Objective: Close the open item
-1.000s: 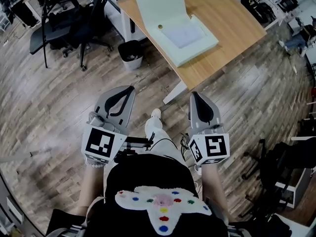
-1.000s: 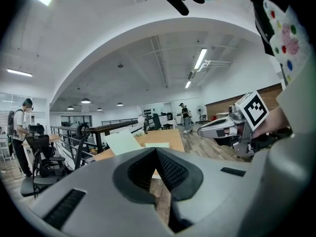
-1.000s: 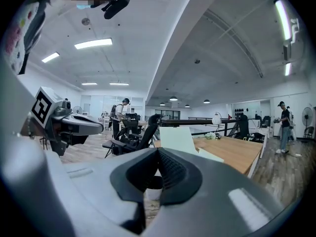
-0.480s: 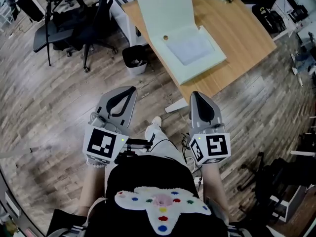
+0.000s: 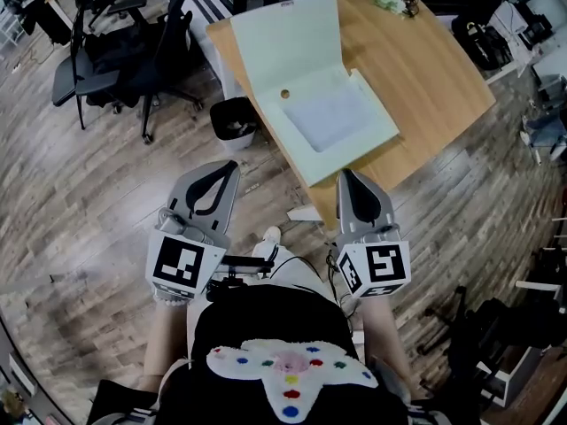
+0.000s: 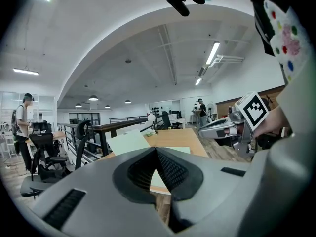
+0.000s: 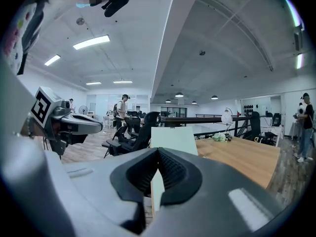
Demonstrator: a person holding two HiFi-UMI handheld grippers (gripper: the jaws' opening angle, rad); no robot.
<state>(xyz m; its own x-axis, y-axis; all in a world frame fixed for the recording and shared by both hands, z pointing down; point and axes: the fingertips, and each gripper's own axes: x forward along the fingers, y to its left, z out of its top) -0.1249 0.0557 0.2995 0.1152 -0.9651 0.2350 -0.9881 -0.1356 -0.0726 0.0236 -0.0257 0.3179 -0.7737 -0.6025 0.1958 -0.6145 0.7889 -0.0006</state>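
Note:
A pale green flat box (image 5: pixel 341 118) lies open on the wooden table (image 5: pixel 434 69), its lid (image 5: pixel 288 47) standing up at the far left side, with a white sheet inside. My left gripper (image 5: pixel 227 166) hangs shut and empty over the floor, short of the table's near corner. My right gripper (image 5: pixel 346 176) is also shut and empty, its tip just at the table's near edge below the box. In the left gripper view the lid (image 6: pixel 129 143) shows past the shut jaws (image 6: pixel 156 149). In the right gripper view the lid (image 7: pixel 174 139) stands straight ahead of the shut jaws (image 7: pixel 158 150).
A black waste bin (image 5: pixel 233 113) stands on the floor by the table's left corner. Office chairs (image 5: pixel 97 69) crowd the left. Small items (image 5: pixel 390 0) sit at the table's far end, and a bag (image 5: pixel 483 38) lies at the right. People stand in the background (image 7: pixel 122 113).
The table and open box have drawn nearer in the head view; both shut grippers have travelled forward together toward the table's near edge.

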